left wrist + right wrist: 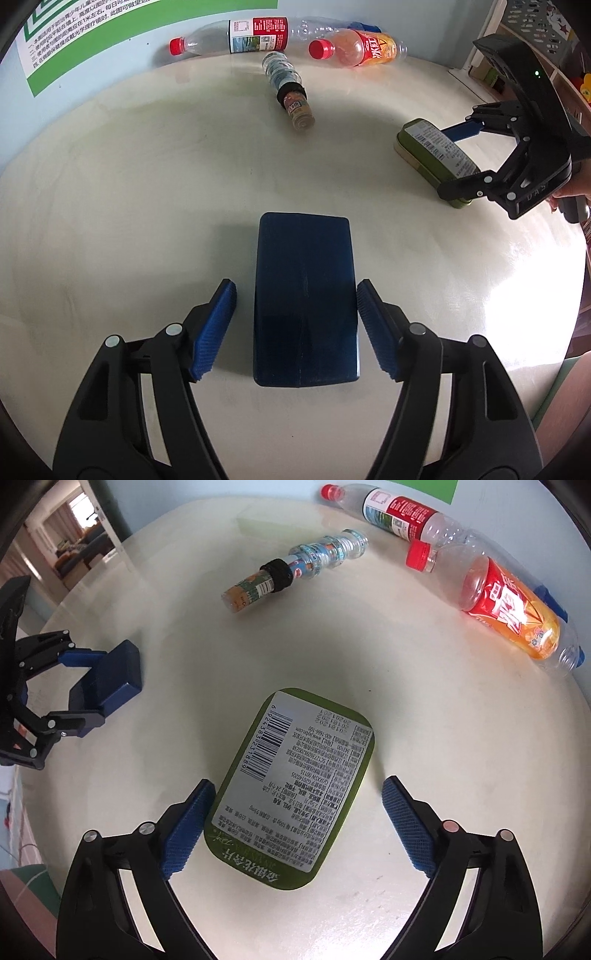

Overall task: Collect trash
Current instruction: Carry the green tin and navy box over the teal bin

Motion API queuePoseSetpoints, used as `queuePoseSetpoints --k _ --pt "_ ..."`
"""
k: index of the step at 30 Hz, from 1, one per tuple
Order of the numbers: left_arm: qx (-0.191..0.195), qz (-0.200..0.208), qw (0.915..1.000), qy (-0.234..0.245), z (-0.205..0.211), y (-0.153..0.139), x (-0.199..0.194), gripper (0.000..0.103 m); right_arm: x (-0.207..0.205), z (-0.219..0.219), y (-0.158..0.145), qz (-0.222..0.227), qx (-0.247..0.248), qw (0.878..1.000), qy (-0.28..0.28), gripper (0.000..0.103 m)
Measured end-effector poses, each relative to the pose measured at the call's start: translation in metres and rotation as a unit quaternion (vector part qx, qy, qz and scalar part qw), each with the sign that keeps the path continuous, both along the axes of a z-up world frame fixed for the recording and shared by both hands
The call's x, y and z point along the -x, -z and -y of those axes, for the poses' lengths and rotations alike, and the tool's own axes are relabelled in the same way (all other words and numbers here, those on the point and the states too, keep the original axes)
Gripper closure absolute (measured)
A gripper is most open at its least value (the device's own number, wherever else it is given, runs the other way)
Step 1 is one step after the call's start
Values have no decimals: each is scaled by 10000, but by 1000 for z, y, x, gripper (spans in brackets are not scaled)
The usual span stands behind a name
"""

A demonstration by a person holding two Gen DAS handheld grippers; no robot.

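A dark blue box (304,295) lies flat on the pale round table (147,184), and my left gripper (296,286) straddles it, open. Its right pad sits at the box's edge and its left pad stands clear. A green tin (291,786) with a printed label lies between the jaws of my right gripper (299,782), also open. The left pad is at the tin's rim, the right pad well apart. The other view shows each gripper from the side: left gripper (105,686) around the blue box (122,672), right gripper (441,162) around the tin (432,147).
Toward the wall lie a clear bottle with a red label (236,37), an orange-and-red labelled bottle (358,46) and a small stacked bottle (291,94). A grey perforated basket (535,22) stands beyond the table's right rim. A green-bordered poster (74,29) is on the wall.
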State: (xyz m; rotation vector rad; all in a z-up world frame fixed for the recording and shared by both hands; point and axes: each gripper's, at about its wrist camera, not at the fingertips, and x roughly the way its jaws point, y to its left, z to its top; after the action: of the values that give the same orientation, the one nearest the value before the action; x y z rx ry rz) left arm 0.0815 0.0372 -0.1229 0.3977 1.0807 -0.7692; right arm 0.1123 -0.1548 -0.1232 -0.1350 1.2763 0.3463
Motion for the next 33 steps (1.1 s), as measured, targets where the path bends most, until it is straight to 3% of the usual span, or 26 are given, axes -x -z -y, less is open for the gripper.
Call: queuePoseSetpoints --k 1,2,4,11,23,33 --pt "-92 53 9999 70 2 0 0 43 0 1 -2 56 83 9999 0 34" --pt "-117 58 9999 105 3 0 0 52 -1 5 -3 69 104 9999 28 35" --pt "-165 15 9998 147 2 -2 0 52 1 12 -4 19 -10 9999 106 38" --pt "-92 150 9998 55 -5 -22 8 52 5 31 -10 21 -204 9996 179 40" --pt "-162 556 9972 -463 -22 -61 41 52 37 37 -50 273 -439 9983 -269 41" --pt "-316 746 9900 -1157 -40 -78 86 52 62 18 -85 448 -760 9902 -1079 41"
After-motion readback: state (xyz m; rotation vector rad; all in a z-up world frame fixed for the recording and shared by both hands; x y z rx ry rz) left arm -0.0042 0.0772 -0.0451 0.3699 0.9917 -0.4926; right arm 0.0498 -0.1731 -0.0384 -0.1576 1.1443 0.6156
